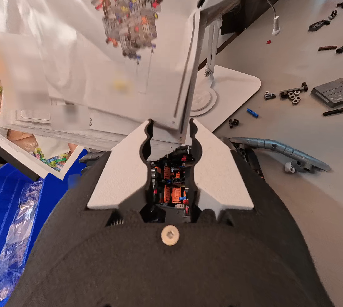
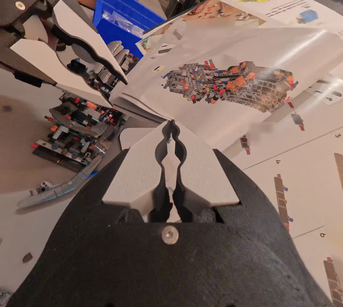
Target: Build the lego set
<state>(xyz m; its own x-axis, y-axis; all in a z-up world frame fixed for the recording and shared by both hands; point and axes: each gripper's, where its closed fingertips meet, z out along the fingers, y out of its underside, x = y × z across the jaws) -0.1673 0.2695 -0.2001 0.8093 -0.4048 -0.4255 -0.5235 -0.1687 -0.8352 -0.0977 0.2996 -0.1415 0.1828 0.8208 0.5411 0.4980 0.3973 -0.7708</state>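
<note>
The open instruction booklet [image 2: 213,116] lies tilted with one page [image 1: 115,84] lifted and blurred. My right gripper [image 2: 171,121] is shut on the lower corner of that lifted page. My left gripper [image 1: 171,121] is open; the page's corner [image 1: 178,127] stands between its fingers without being pressed. It also shows in the right wrist view [image 2: 118,92], open at the page edge. The partly built dark Lego model with orange and red parts [image 2: 74,127] sits under the left gripper and shows between its fingers [image 1: 170,183].
A grey curved Lego assembly [image 1: 278,149] lies beside the model. Loose pieces [image 1: 291,94] and a blue pin [image 1: 252,112] lie on the table right. A white stand base [image 1: 237,82] sits behind the booklet. A blue bin with plastic bags [image 1: 18,214] is on the left. The gap from one gripper's tips to the other's is roughly 10 centimeters. The blue pin [image 1: 252,112] sits 15 centimeters or so from the ends of my left fingers.
</note>
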